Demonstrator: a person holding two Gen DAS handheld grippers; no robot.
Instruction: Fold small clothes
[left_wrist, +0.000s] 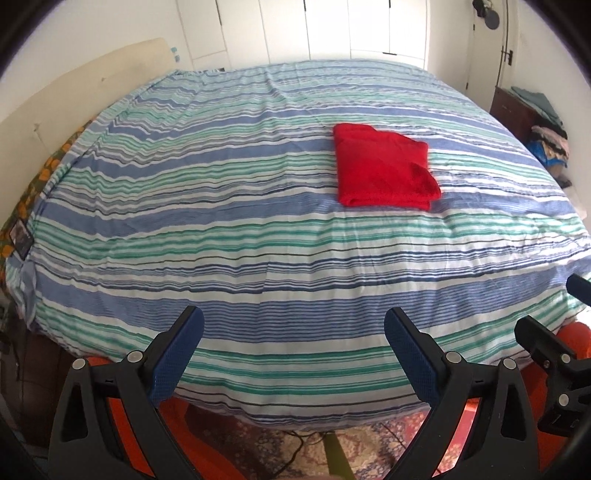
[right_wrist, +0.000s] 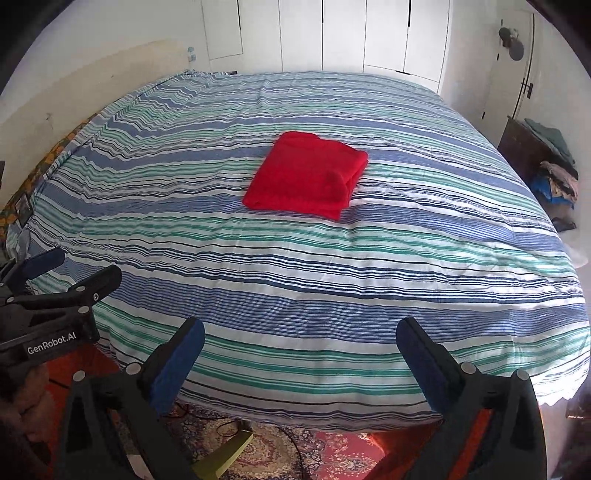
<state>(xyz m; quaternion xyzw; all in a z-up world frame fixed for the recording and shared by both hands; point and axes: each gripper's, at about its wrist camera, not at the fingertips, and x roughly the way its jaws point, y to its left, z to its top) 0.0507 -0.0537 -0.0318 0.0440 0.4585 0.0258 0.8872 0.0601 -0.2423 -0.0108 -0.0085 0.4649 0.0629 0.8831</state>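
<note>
A red garment (left_wrist: 382, 168) lies folded into a flat square on the striped bed (left_wrist: 221, 229), well beyond both grippers. In the right wrist view the same red garment (right_wrist: 308, 175) sits near the middle of the bed (right_wrist: 406, 258). My left gripper (left_wrist: 293, 328) hangs open over the bed's near edge, nothing between its blue-padded fingers. My right gripper (right_wrist: 301, 339) is open too, also at the near edge and empty. The left gripper (right_wrist: 79, 266) shows at the left of the right wrist view; the right gripper (left_wrist: 554, 306) shows at the right edge of the left wrist view.
A dark cabinet (right_wrist: 524, 147) with a pile of clothes (right_wrist: 557, 177) stands to the right of the bed. White wardrobe doors (right_wrist: 362, 33) line the far wall. A patterned rug (right_wrist: 295, 450) and a cable lie on the floor below the near edge.
</note>
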